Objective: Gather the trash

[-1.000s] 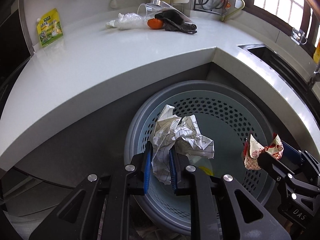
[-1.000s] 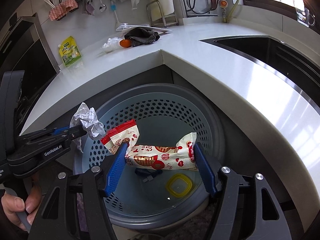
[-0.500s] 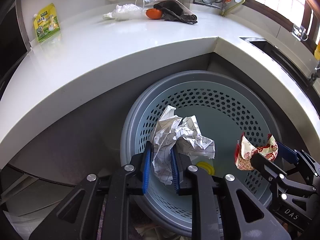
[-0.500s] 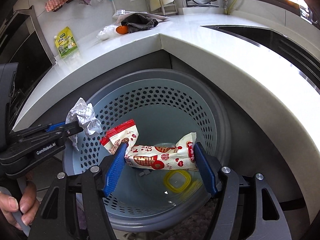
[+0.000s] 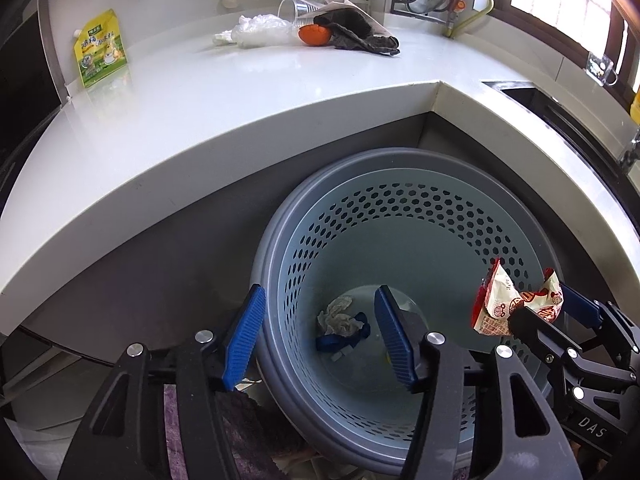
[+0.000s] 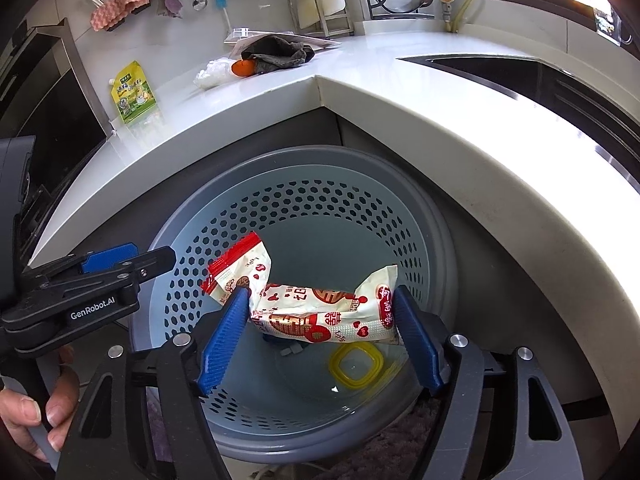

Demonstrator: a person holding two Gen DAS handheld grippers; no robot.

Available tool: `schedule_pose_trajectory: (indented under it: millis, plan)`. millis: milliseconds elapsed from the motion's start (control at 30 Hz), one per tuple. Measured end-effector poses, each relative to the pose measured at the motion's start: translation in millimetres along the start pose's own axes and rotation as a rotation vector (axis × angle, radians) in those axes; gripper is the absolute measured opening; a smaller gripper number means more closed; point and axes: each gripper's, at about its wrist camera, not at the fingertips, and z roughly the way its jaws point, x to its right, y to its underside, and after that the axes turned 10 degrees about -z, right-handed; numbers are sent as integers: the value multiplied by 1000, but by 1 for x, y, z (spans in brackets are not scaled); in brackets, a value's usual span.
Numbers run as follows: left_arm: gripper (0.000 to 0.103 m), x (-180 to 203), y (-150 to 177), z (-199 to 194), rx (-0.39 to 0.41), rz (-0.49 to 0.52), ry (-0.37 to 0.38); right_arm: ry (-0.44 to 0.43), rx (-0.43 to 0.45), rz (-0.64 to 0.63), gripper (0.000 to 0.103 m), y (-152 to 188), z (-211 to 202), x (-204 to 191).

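Nearest, the left gripper (image 5: 320,336) hangs over the near rim of the grey perforated bin (image 5: 400,216), its blue fingers (image 5: 244,336) spread wide with nothing between them. One finger sits outside the bin wall, the other over the opening. Straight below, on the bin floor, lies a crumpled paper ball (image 5: 339,317) touching a dark blue scrap (image 5: 340,340).

Just beside it, the right gripper (image 6: 320,332) holds a red-and-white snack wrapper (image 6: 320,312) above the bin's mouth. The fingers are set apart by the wrapper's length and press on its two ends, so it spans the gap and sags a little in the middle; the left end flares up past the fingertip. Under the wrapper, a yellow ring-shaped piece (image 6: 354,364) rests on the bin floor. It may be a lid seal, though the view through the fisheye is too poor to be sure. At the lower left edge of that view, the person's hand (image 6: 32,412) grips the other tool's handle.

Beyond the bin, the white countertop (image 5: 200,112) wraps round in a corner. On it, well apart from the bin, stand a green pouch (image 5: 100,54) against the wall, a clear plastic bag (image 5: 260,32), an orange object (image 5: 314,35) and a dark cloth (image 5: 360,36) bunched together, with a tipped plastic cup (image 5: 296,6) behind them.
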Motion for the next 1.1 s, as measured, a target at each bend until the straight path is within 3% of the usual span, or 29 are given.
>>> schedule_pose_trajectory:
  millis: [367,600,1100]
  plan:
    - [57,-4,-1,0,-2,-8,-1,10,14,12,77,-1,-3,1]
    - [64,-7,-1,-1,1,-14,0,3,10,8,83,-1,-3,0]
    - [79,-18,-4,-8,24,-45,9,0,25,9,83,-2,-5,0]
